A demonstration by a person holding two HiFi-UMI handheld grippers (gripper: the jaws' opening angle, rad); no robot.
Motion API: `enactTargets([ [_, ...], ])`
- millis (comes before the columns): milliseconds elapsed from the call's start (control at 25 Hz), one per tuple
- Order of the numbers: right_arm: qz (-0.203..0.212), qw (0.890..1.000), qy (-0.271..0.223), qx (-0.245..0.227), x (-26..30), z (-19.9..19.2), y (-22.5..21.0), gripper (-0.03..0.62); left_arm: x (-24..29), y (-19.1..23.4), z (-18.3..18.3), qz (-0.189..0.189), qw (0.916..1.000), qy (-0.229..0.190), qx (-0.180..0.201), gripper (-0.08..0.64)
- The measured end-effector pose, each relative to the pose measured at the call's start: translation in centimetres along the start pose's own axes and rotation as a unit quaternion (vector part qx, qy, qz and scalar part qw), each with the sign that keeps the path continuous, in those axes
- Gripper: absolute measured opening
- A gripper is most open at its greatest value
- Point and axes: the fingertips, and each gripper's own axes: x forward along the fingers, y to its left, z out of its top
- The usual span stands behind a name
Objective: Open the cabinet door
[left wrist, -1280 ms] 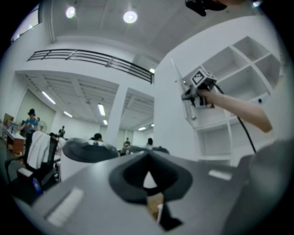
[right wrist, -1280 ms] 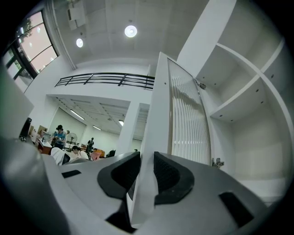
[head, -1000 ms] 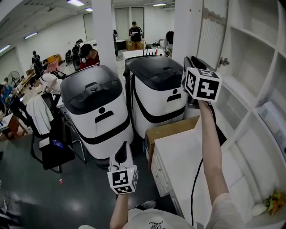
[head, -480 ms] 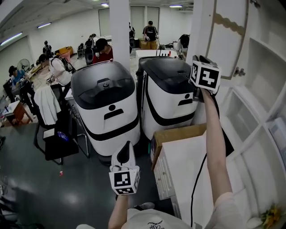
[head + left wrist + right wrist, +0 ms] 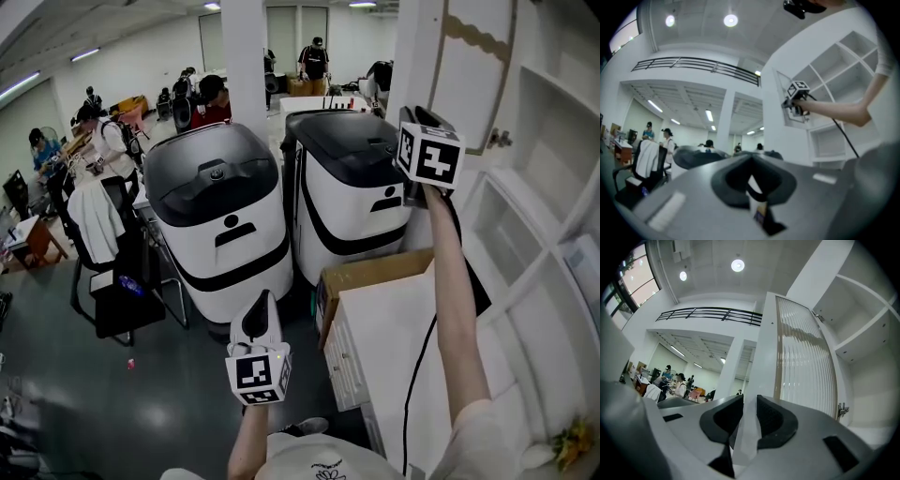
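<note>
The white cabinet door (image 5: 476, 66) with its ribbed glass panel (image 5: 806, 362) stands swung out from the open shelves (image 5: 548, 178). My right gripper (image 5: 417, 120) is raised at arm's length, and its jaws are shut on the door's free white edge (image 5: 746, 432). The left gripper view shows this right gripper (image 5: 794, 96) at the door too. My left gripper (image 5: 262, 305) hangs low in front of me, away from the cabinet. In its own view the left gripper (image 5: 752, 187) points level into the room, shut with nothing held.
Two large white-and-black machines (image 5: 217, 211) (image 5: 352, 178) stand ahead, with a white pillar (image 5: 244, 66) behind them. A cardboard box (image 5: 375, 272) and a white drawer unit (image 5: 384, 347) sit below the right arm. A black cable (image 5: 412, 375) hangs there. People work at desks at the left.
The right gripper has drawn the door's edge further out from the shelves, mostly in the first half second. The left gripper has stayed where it was.
</note>
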Motion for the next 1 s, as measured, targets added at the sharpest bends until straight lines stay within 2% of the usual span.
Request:
enactTargets([
  [240, 0.022, 1.000, 0.005, 0.021, -1.5, 0.3, -0.8, 0.094, 1.4, -2.2, 0.6, -0.035, 0.9993, -0.013, -0.009, 0.006],
  [480, 0.027, 0.998, -0.034, 0.046, -6.0, 2.6, -2.9, 0.081, 3.1, -5.2, 2.4, -0.080, 0.9963, -0.032, -0.010, 0.006],
  [560, 0.019, 0.997, -0.055, 0.049, -8.5, 3.8, -3.9, 0.032, 3.4, -6.4, 3.1, -0.097, 0.9946, -0.038, -0.012, 0.006],
  [720, -0.003, 0.994, -0.101, 0.050, -15.5, 5.6, -6.5, 0.004, 3.3, -10.2, 4.3, -0.145, 0.9881, -0.048, -0.016, 0.006],
  [840, -0.032, 0.992, -0.125, 0.017, -20.8, 5.7, -8.1, -0.002, 3.0, -13.5, 5.2, -0.190, 0.9798, -0.060, -0.019, 0.006],
  [920, -0.061, 0.989, -0.135, -0.016, -24.1, 5.5, -8.9, -0.002, 2.6, -15.3, 6.3, -0.215, 0.9738, -0.070, -0.022, 0.006],
  [1000, -0.093, 0.985, -0.145, -0.031, -27.3, 5.2, -9.8, -0.002, 2.1, -16.9, 7.4, -0.240, 0.9672, -0.081, -0.025, 0.006],
])
